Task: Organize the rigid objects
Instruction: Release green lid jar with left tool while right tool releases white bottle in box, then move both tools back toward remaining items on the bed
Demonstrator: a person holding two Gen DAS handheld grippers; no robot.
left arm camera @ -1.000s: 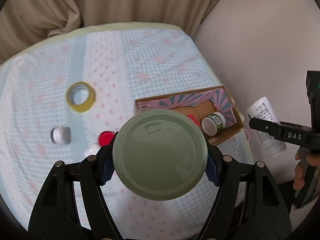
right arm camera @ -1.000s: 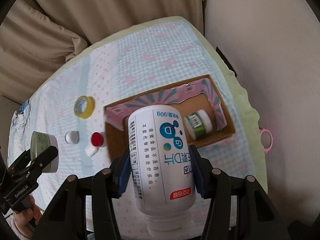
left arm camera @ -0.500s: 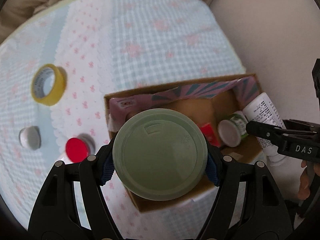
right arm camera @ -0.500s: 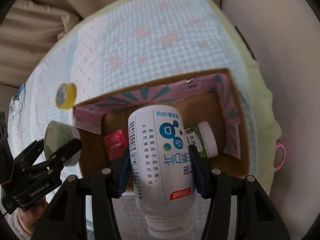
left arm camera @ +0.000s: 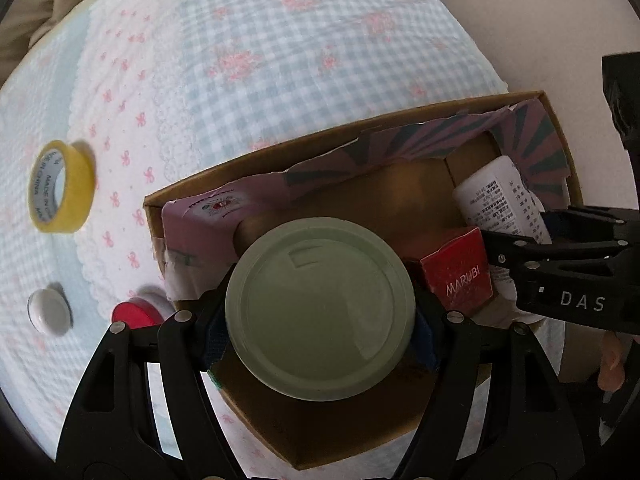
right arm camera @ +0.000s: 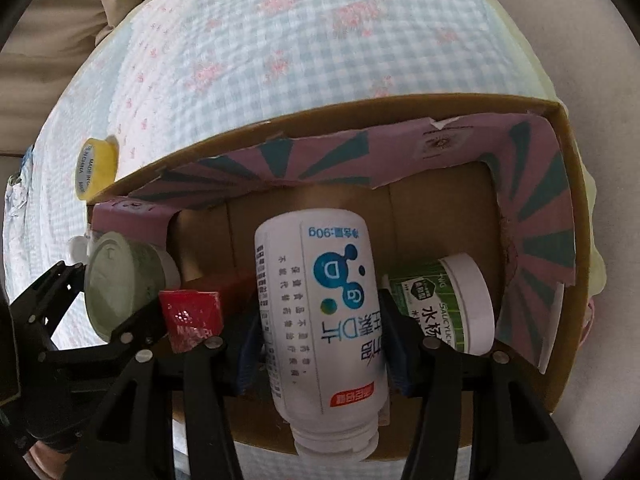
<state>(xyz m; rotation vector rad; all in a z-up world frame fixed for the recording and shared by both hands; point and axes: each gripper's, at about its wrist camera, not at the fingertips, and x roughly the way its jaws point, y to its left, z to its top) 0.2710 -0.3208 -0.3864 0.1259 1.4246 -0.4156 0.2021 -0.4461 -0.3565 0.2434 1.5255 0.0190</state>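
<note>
My left gripper (left arm camera: 320,320) is shut on a round pale green container (left arm camera: 320,308) and holds it over the left part of the cardboard box (left arm camera: 558,128). The container also shows in the right wrist view (right arm camera: 116,280). My right gripper (right arm camera: 320,344) is shut on a white bottle with blue print (right arm camera: 324,312), held base forward inside the box (right arm camera: 560,128). The bottle shows in the left wrist view (left arm camera: 500,200). A red carton (left arm camera: 460,276) and a green-labelled jar (right arm camera: 448,304) lie in the box.
On the checked cloth (left arm camera: 280,40) left of the box lie a yellow tape roll (left arm camera: 60,188), a white cap (left arm camera: 48,308) and a red cap (left arm camera: 132,314). The tape roll also shows in the right wrist view (right arm camera: 96,168). Curtain and wall lie beyond.
Both grippers have moved forward and down over the box, each still holding its object. The box now fills most of both views.
</note>
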